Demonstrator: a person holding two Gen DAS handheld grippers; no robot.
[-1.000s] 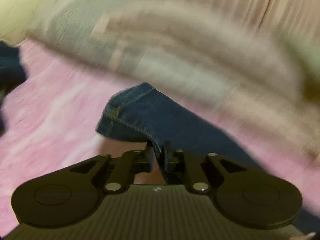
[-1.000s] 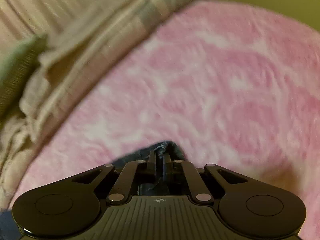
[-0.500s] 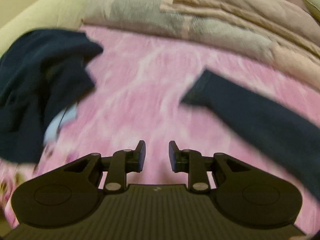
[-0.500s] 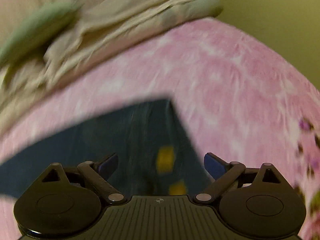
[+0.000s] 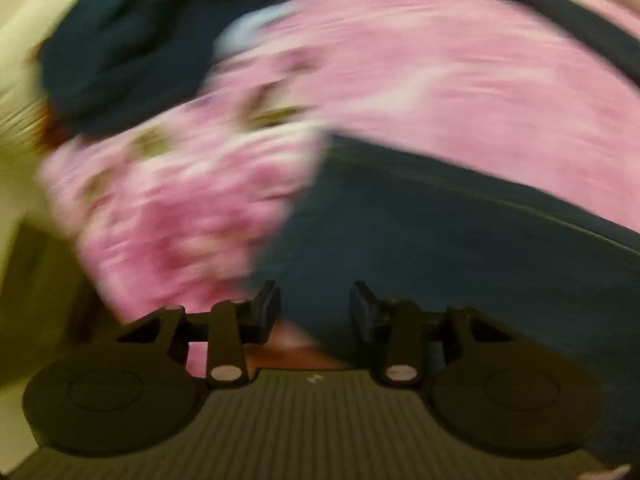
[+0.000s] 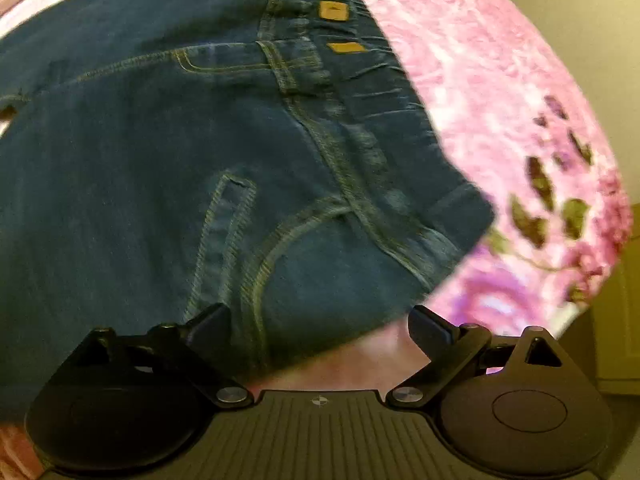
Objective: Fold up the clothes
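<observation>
A pair of dark blue jeans lies flat on the pink flowered blanket, its waistband with tan labels toward the top of the right wrist view. My right gripper hovers over the near edge of the jeans, wide open, nothing pressed between its fingers. The left wrist view is blurred. There the jeans run from lower middle to the right, and my left gripper is above their near corner; its jaws are opening and grip nothing.
A heap of dark navy clothing lies at the upper left of the blanket in the left wrist view, near the bed's edge. Another dark strip of fabric crosses the upper right. The blanket's edge drops off at the right.
Both grippers let go of the jeans' legs and opened. Both swung back over the blanket to the waist end of the jeans, now pointing more steeply down.
</observation>
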